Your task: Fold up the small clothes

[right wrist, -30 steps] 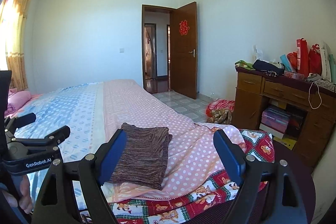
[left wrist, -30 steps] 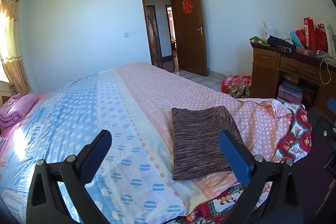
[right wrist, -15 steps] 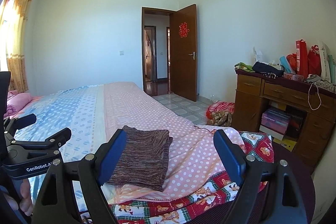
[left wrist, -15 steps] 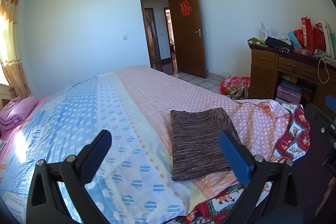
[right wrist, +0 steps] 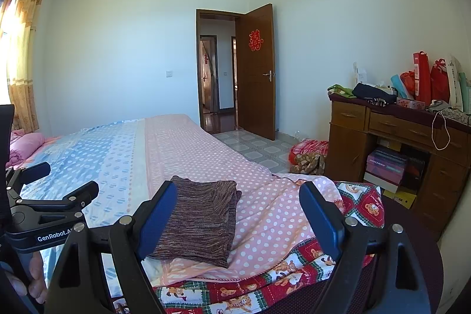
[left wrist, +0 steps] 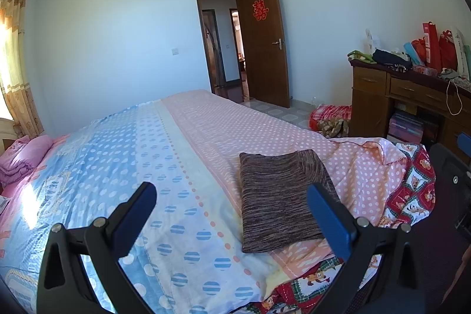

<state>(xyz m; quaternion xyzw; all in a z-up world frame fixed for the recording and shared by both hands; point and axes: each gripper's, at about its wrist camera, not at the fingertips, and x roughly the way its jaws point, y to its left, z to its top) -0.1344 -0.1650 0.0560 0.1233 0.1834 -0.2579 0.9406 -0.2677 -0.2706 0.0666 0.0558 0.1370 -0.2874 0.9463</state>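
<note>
From the left wrist view, we see the brown knit garment [left wrist: 279, 199] lying flat on the bed [left wrist: 176, 167], already squared into a neat rectangle on the pink dotted part of the cover, near the bed's foot corner where the red cartoon quilt [left wrist: 412, 190] spills over. Our left gripper [left wrist: 232, 214] is held above the bed, short of the garment, its blue-padded fingers [left wrist: 326, 222] spread wide and holding nothing. The right-hand pad overlaps the garment's near right corner in the picture, but we judge it to be above the cloth, not touching.

From the right wrist view, the garment [right wrist: 200, 219] sits on the bed [right wrist: 265, 196] just beyond our right gripper [right wrist: 238, 217], whose fingers [right wrist: 156, 219] also stand fully apart and empty. The left gripper [right wrist: 53, 199] shows at the left edge, beside the garment and clear of it. Here we can make out stacked layers at the garment's far right corner, so we take it to be folded at least once.

We expect this knit to be light, soft and limp, with some stretch: it will sag and the layers may slide apart if lifted by one point. We would pinch through all layers at two corners of one short edge, one gripper each, keeping the edge taut.
</note>
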